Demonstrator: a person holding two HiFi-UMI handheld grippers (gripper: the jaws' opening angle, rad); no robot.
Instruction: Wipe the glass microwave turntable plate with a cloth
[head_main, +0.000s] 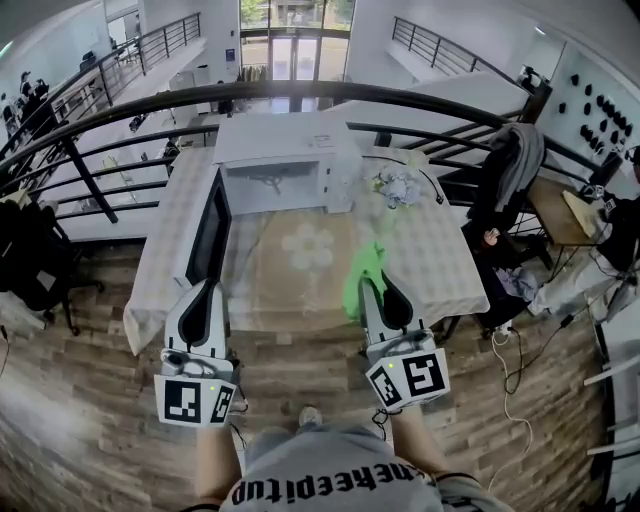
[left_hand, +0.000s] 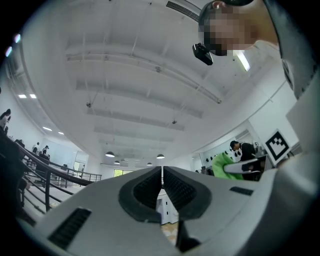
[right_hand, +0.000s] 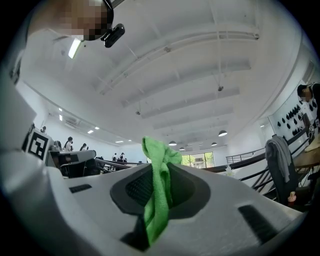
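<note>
1. Your left gripper (head_main: 210, 290) sits at the lower left of the head view. Its own view shows the jaws pressed together with nothing between them.
2. Your right gripper (head_main: 378, 288), lower right of centre, is clamped on the green cloth (head_main: 362, 272). One bunched end sticks up past the jaw tips and the rest hangs down between them.
3. The glass plate (head_main: 300, 272) shows only faintly. It lies flat on the counter (head_main: 440, 270) at mid-frame, in front of the microwave (head_main: 285, 160).
4. In the head view the cloth overlaps the plate's right edge, but you cannot tell whether they touch.
5. The microwave stands at the far side of the counter, top centre. Its dark door (head_main: 210, 235) is swung open toward the left, just above your left gripper.
</note>
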